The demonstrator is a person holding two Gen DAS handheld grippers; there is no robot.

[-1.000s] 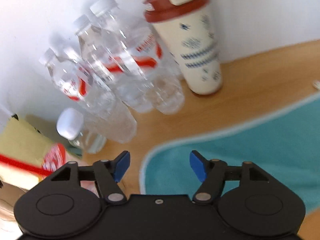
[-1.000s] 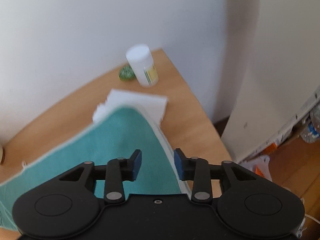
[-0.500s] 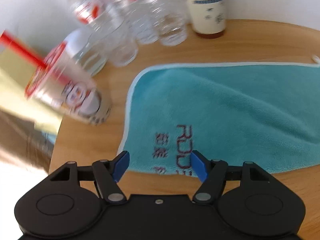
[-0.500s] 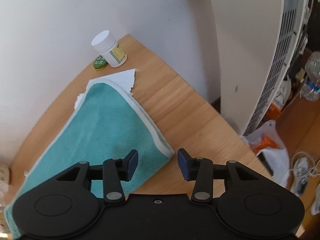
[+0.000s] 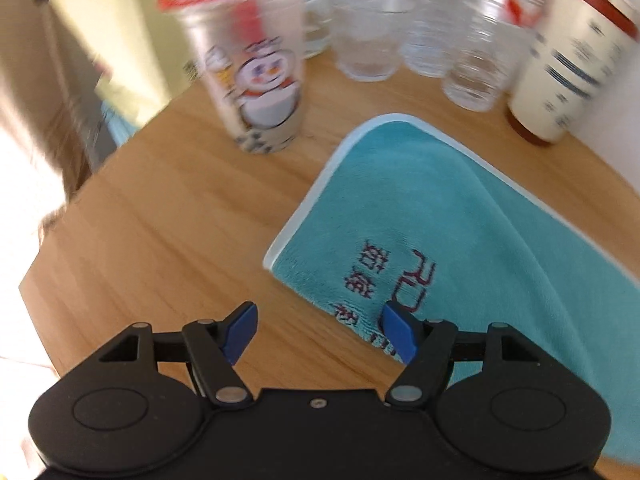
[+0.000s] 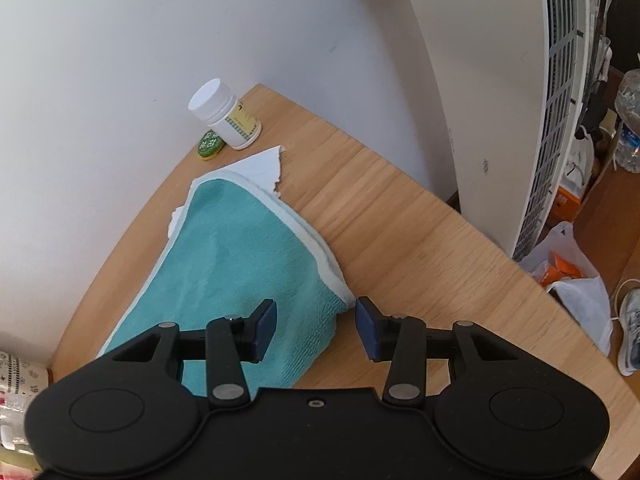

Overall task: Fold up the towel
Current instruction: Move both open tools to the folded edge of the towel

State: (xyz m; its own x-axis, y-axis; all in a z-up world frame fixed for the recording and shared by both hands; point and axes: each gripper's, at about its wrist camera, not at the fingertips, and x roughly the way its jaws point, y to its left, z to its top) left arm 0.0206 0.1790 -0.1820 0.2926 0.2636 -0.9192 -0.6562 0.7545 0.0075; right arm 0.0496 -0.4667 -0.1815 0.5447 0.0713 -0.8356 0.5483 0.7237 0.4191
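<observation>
Moved since before: left gripper [image 5: 318, 330] has swung toward the towel's printed near corner, and the snowman cup now stands upright ahead of it; right gripper [image 6: 316, 326] has dropped closer to the towel's other near corner
Left gripper: released, blue pads spread wide, the right pad [image 5: 396, 332] over the towel's near edge, the left pad over bare wood
Right gripper: released, jaws apart, straddling the towel's near corner with nothing clamped
Towel [image 5: 460, 216]: teal with a pale border and dark printed characters, lying spread on the wooden table [image 5: 168, 216], a soft ridge running across it
Far end of towel [image 6: 236, 248]: rests partly on a torn white paper [image 6: 266, 166]
Beyond, left view: snowman cup [image 5: 256, 60] with red straw, clear water bottles [image 5: 420, 20], cream tumbler [image 5: 572, 60] with a red lid, all blurred
Beyond, right view: white pill bottle [image 6: 226, 114] and a small green item [image 6: 209, 144] by the wall
</observation>
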